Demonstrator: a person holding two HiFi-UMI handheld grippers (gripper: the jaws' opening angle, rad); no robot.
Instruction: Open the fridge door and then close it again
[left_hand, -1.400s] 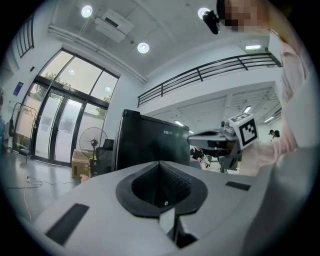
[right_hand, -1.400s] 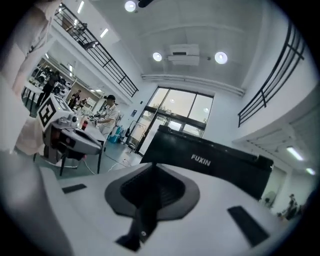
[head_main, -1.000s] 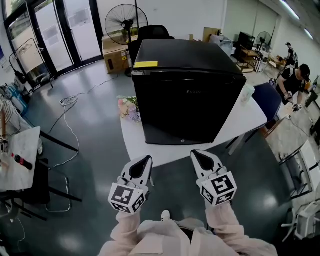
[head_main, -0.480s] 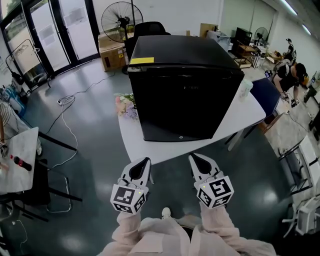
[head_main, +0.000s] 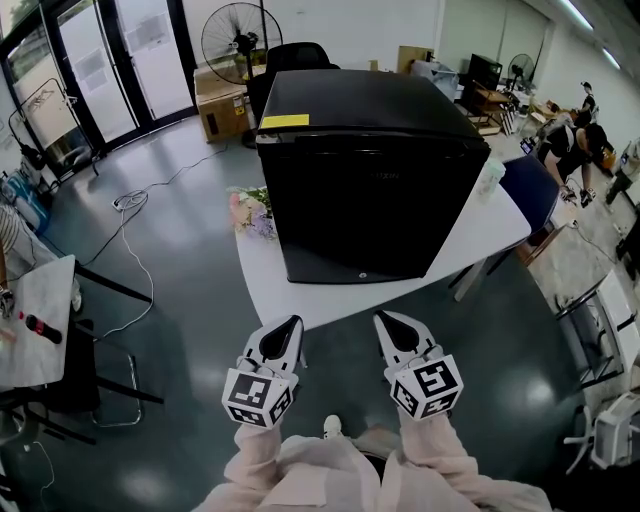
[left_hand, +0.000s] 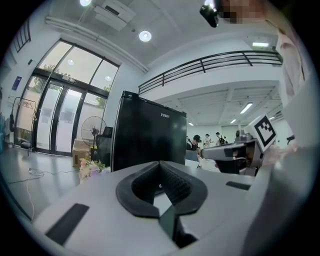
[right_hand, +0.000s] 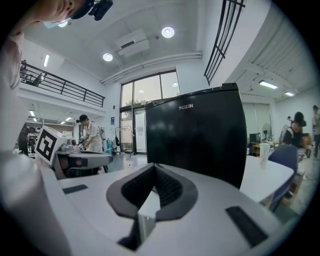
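A black fridge (head_main: 370, 190) stands door shut on a white table (head_main: 487, 243), at 12 o'clock from the person's 2 grippers. Its door faces the person, and a yellow label (head_main: 285, 121) lies on the top near the front left corner.

The left gripper (head_main: 290, 323) and the right gripper (head_main: 384, 319) hang side by side at 6 o'clock from the table edge, well apart from the fridge and touching nothing. Each gripper view shows its own jaws pressed together at the tips, with nothing between them. Both point roughly level toward the fridge front.

A bunch of flowers (head_main: 251, 212) lies on the table at the fridge's 9 o'clock, just beside its left wall. A cup (head_main: 491, 180) stands on the table at the fridge's 3 o'clock. Beyond the fridge, at 11 o'clock, a fan (head_main: 238, 40) stands near a cardboard box (head_main: 220, 106). A cable (head_main: 135, 240) trails over the floor at 9 o'clock. People work at desks at 2 o'clock.
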